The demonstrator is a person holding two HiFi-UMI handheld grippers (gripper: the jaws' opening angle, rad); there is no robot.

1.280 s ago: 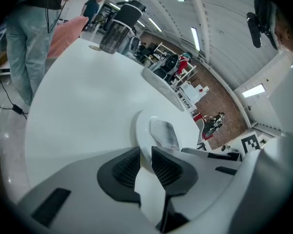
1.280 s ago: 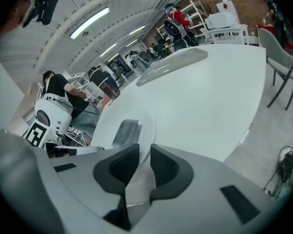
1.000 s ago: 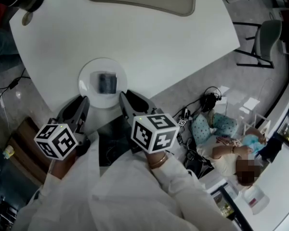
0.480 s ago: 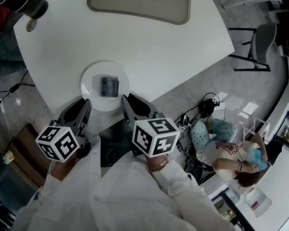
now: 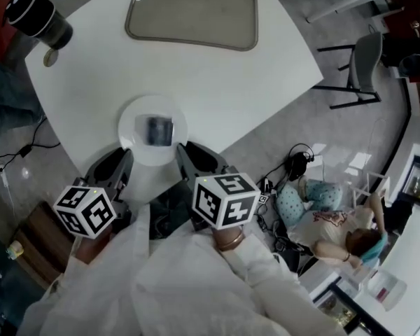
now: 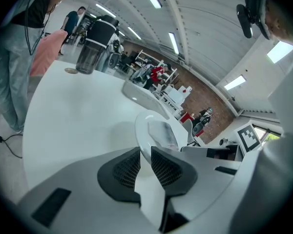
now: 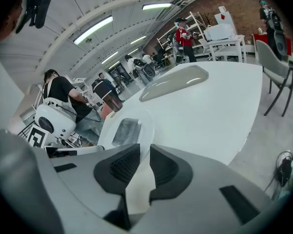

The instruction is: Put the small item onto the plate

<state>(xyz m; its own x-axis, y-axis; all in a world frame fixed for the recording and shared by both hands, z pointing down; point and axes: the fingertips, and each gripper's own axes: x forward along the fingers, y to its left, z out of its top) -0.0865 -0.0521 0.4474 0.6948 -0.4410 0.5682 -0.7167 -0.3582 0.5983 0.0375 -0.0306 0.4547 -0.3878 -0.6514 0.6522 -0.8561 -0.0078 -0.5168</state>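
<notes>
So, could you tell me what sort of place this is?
Probably an open-plan workshop or lab: long ceiling lights, a brick wall, and people among desks and shelves beyond the table.

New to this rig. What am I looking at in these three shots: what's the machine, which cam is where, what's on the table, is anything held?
There is no robot here. A person holds a two-jaw gripper in each hand, and the marker cubes are part of those grippers.

The head view comes from a camera on the person's head looking steeply down. It shows the left gripper and the right gripper. The other two views come from a camera riding on each gripper, looking along its own jaws.

On the white table are:
- a round white plate with a small grey item already on it
- an oblong grey tray farther off
- a dark cup at the corner

In each gripper view the plate's rim runs into the narrow gap between the jaws. Both grippers therefore appear clamped on the plate's near edge, one on each side.
</notes>
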